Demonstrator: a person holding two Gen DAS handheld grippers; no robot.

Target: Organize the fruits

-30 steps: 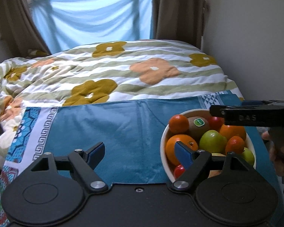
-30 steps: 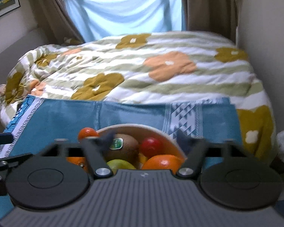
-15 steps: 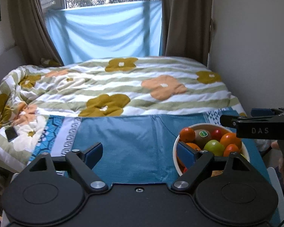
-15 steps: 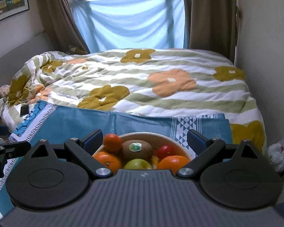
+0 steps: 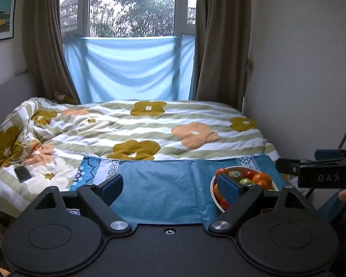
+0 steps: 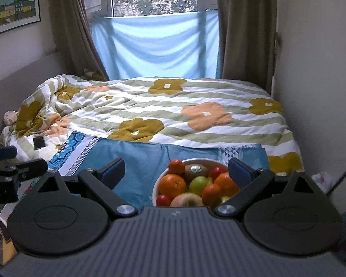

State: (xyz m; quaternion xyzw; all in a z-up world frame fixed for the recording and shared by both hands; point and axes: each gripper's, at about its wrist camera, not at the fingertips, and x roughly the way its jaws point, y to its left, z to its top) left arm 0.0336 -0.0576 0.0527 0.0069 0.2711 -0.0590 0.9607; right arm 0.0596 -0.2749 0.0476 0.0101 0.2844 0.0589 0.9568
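Left gripper: matt black plastic body, blue pads, bright metal pivot screws. Right gripper: ribbed grey plastic housing, matt. Bowl: white, glossy, ceramic by appearance. Oranges: dimpled skin. Kiwi: dull brown, glossy sticker. Blue cloth: smooth woven. Quilt: soft matt fabric, rumpled.

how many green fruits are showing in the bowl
1 clearly: a green apple mid-bowl, in front of the stickered kiwi. A yellowish-green sliver by the right gripper finger may be another; more may be buried.
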